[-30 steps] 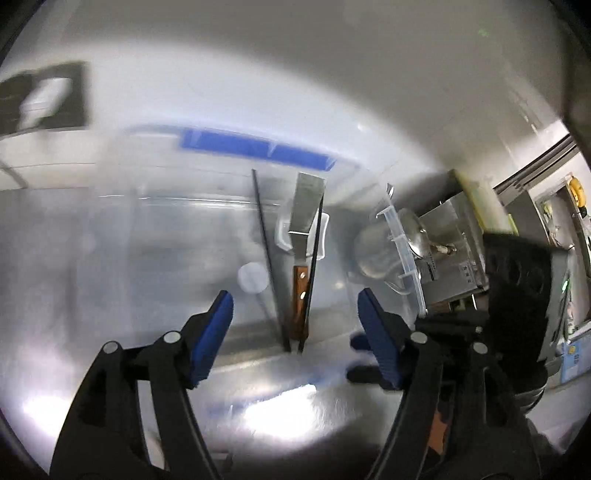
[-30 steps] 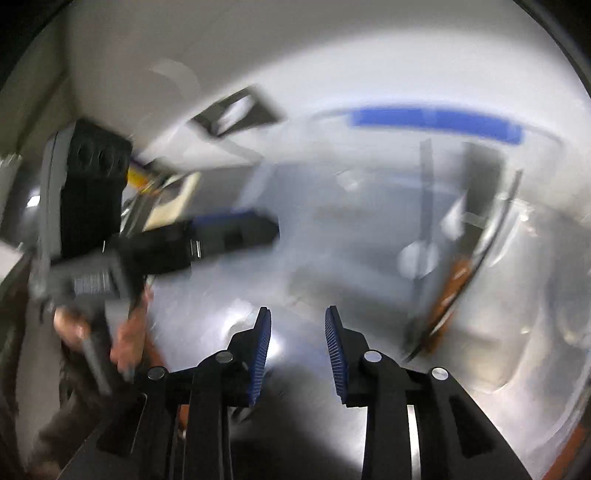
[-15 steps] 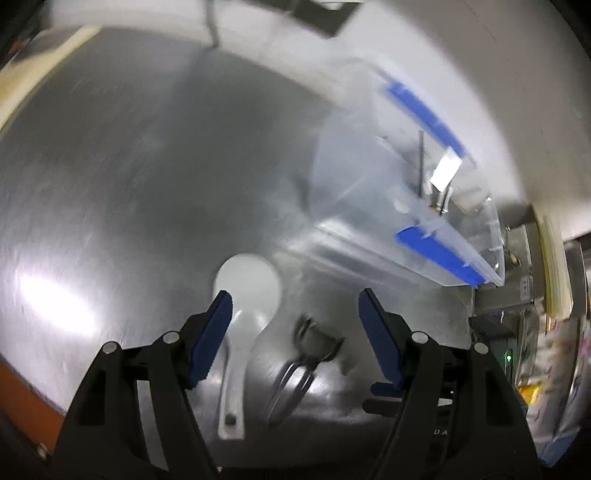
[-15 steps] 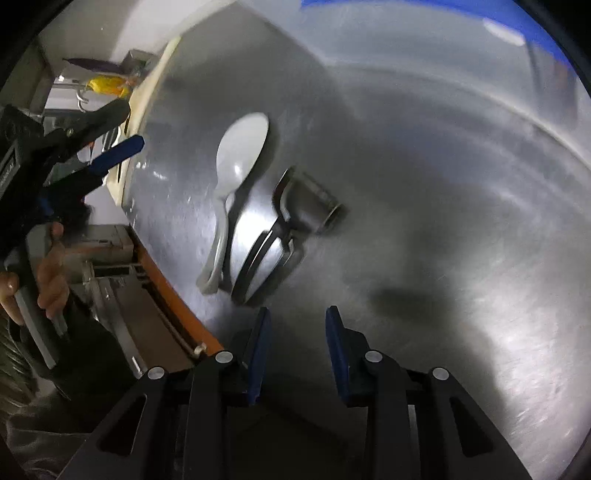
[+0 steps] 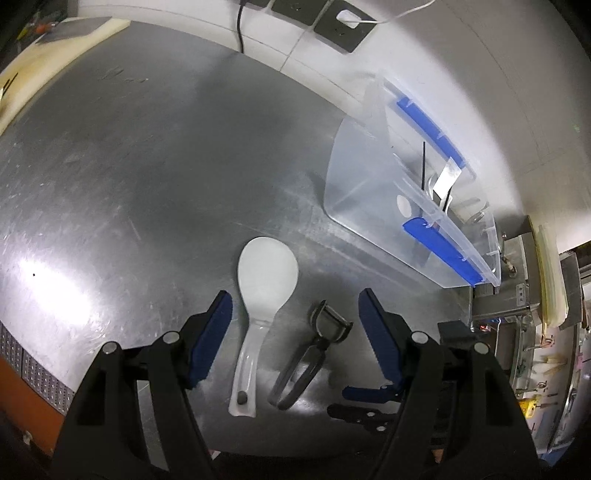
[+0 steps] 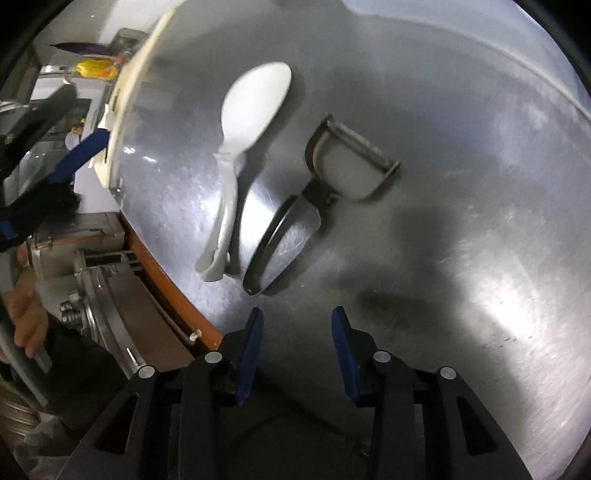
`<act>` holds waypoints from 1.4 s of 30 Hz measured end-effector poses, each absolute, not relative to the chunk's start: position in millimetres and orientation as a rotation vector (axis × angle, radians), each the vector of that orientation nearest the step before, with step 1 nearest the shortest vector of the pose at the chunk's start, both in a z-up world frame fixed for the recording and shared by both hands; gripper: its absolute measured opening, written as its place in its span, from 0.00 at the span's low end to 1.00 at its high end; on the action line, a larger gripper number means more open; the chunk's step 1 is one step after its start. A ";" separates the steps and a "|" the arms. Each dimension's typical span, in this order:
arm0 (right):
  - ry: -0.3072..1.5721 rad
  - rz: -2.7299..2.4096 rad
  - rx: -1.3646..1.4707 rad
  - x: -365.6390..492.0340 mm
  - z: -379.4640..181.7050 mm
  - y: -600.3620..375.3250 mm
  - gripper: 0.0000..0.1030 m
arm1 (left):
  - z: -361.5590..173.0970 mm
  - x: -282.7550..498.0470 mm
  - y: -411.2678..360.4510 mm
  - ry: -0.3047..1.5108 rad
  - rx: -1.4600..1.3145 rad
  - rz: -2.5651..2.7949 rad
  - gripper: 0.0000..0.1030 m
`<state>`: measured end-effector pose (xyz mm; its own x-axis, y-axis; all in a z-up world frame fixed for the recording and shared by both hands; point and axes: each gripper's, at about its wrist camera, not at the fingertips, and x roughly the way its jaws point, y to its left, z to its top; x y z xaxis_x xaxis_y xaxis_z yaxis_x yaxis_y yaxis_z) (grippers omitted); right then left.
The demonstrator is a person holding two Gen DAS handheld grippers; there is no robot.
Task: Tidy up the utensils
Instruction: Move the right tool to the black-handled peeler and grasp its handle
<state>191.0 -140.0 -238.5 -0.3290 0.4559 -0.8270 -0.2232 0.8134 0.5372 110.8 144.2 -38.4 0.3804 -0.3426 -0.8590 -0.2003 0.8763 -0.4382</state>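
Spoon [image 5: 266,273] & peeler [image 5: 314,354] were found side by side on desk [image 5: 129,184], handles toward tools. L tool [image 5: 295,328] was held wide above both, empty; R tool [image 6: 295,332] was opening, empty, nearer peeler.

Rice paddle [image 5: 266,273] flat on steel table [image 5: 129,184], head toward the back wall, handle toward the front edge. Peeler [image 5: 314,354] just right of the paddle, apart from it, blade end away from the front edge, looped handle toward it. Storage bin [image 5: 388,177] on the table behind and to the right of the paddle, well apart, against the back wall; several utensils inside, kinds unclear. Cutting board [image 5: 44,48] at the far left corner, well behind and left of the paddle. Wall sockets [image 5: 332,26] above the table, behind the paddle.
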 end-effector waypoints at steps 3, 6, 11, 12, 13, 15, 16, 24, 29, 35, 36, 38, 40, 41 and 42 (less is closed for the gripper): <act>1.753 0.626 0.207 198.7 -238.2 -137.2 0.39 | -41.1 108.7 142.9 1.201 -0.528 -0.102 0.66; 1.718 0.568 0.151 203.9 -242.1 -125.2 0.39 | -44.1 103.5 139.9 1.212 -0.530 -0.120 0.66; 1.688 0.560 0.096 209.6 -241.3 -111.9 0.39 | -51.5 95.8 138.7 1.232 -0.527 -0.126 0.66; 1.672 0.553 0.072 209.7 -241.0 -106.3 0.39 | -53.3 93.7 138.5 1.237 -0.530 -0.128 0.66; 1.654 0.551 0.038 209.4 -239.6 -101.3 0.39 | -54.7 91.7 137.9 1.242 -0.532 -0.131 0.66; 1.634 0.551 -0.022 207.8 -237.4 -95.8 0.36 | -56.7 89.8 136.6 1.251 -0.531 -0.136 0.66; 1.626 0.549 -0.052 206.8 -236.6 -90.2 0.30 | -57.9 88.3 136.0 1.256 -0.531 -0.139 0.66; 1.619 0.609 -0.168 211.8 -238.5 -99.4 0.19 | -56.6 83.3 132.4 1.261 -0.524 -0.165 0.66; 1.601 0.601 -0.289 213.8 -240.2 -114.4 0.11 | -57.7 82.3 125.8 1.275 -0.516 -0.186 0.66; 1.590 0.584 -0.355 214.1 -241.1 -121.1 0.10 | -59.7 82.9 110.7 1.298 -0.498 -0.223 0.66; 1.590 0.584 -0.356 214.5 -240.6 -123.7 0.10 | -59.3 83.3 108.8 1.299 -0.494 -0.227 0.66; 1.587 0.579 -0.358 213.9 -240.7 -125.5 0.10 | -58.0 85.1 104.2 1.299 -0.486 -0.237 0.66; 1.579 0.577 -0.371 212.4 -237.7 -123.0 0.10 | -56.8 86.1 99.5 1.298 -0.478 -0.245 0.66; 1.578 0.576 -0.369 210.8 -238.4 -122.4 0.10 | -56.3 86.6 97.3 1.298 -0.474 -0.249 0.66; 1.578 0.577 -0.373 209.4 -237.8 -126.2 0.10 | -56.0 87.1 94.9 1.299 -0.470 -0.254 0.66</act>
<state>209.4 -126.2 -237.8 -0.0954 0.1034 -0.9901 -0.5597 0.8169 0.1393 87.1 94.9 -56.0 0.2587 -0.4369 -0.8615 -0.0802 0.8791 -0.4699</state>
